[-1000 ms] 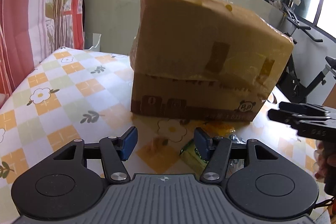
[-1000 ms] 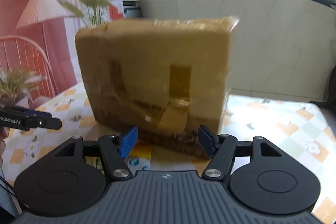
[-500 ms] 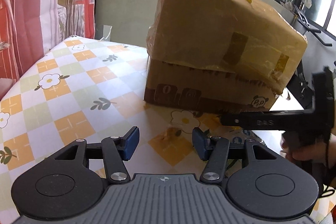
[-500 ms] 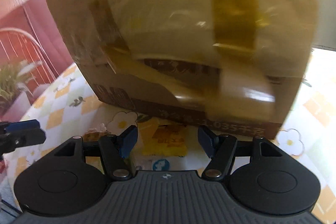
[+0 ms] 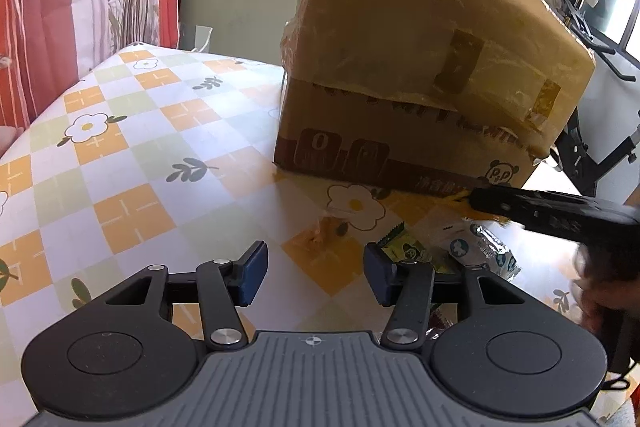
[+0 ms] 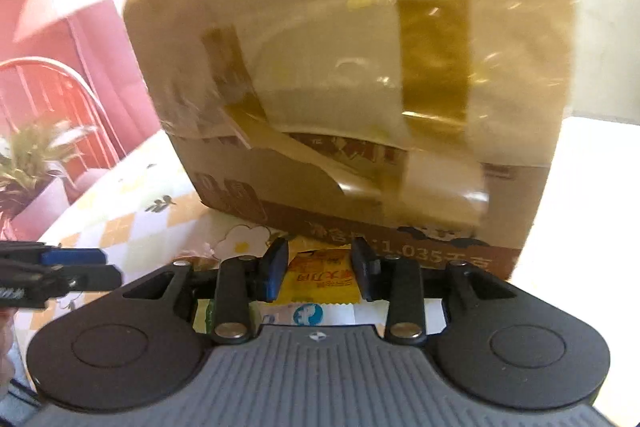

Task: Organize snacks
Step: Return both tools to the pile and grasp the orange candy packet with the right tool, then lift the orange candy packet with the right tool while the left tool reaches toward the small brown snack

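Right tool point(image 6: 318, 269) just closed on yellow snack packet point(image 6: 320, 277); left tool point(image 5: 316, 273) open, empty. Thin wrapper likely to slip free.

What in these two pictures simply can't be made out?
- Inside of the cardboard box: hidden in both views by its taped walls.
- Printing on the yellow snack packet: blurred in the right wrist view, and the right hand-held gripper, closed on its sides, covers its edges.
- Snack packets near the left hand-held gripper: partly hidden by its fingers in the left wrist view.
- The person's hand: cut off by the edge, blurred.
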{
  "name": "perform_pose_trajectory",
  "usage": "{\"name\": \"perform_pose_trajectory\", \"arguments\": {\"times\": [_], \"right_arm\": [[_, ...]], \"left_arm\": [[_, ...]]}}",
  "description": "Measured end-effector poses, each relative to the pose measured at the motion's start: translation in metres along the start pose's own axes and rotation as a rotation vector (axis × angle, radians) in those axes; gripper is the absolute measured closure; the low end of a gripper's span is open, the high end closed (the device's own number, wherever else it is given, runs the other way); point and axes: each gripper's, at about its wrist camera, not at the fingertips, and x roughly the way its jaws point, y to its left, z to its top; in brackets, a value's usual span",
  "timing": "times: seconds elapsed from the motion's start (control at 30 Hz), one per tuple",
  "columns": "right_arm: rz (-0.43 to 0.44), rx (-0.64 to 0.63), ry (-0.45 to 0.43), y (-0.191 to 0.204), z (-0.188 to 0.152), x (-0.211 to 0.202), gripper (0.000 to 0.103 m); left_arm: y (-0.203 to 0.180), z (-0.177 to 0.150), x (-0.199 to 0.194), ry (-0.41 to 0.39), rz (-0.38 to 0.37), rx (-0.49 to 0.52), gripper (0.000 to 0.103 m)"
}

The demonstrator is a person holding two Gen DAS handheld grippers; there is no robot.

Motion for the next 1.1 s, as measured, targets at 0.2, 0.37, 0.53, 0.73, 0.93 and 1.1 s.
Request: {"name": "perform_pose_trajectory", "arguments": {"times": [0.2, 0.37, 0.53, 0.73, 0.93, 1.1], "right_arm": [[-0.047, 0.028, -0.048, -0.009, -0.026, -0.024, 0.067], [-0.043, 0.1, -0.019, -0.021, -0.047, -0.038, 0.067], [-0.027, 0.14, 0.002, -0.026, -0.05, -0.036, 0.063], [-0.006, 0.181, 0.006, -0.03, -0.053, -0.028, 0.064], [-0.056, 0.21, -0.06, -0.031, -0.061, -0.04, 0.068], [-0.087, 0.222, -0.087, -0.034, -0.062, -0.045, 0.068]], "left_arm": [[-0.004, -0.001, 0.004, 0.02, 0.004, 0.006, 0.048], [-0.006, -0.002, 0.009, 0.035, 0.004, 0.006, 0.048], [-0.012, -0.004, 0.01, 0.043, 0.001, 0.023, 0.048], [-0.01, -0.005, 0.009, 0.044, 0.007, 0.017, 0.048], [-0.013, -0.005, 0.016, 0.06, -0.001, 0.045, 0.05], [-0.019, 0.002, 0.029, 0.059, 0.012, 0.122, 0.05]]}}
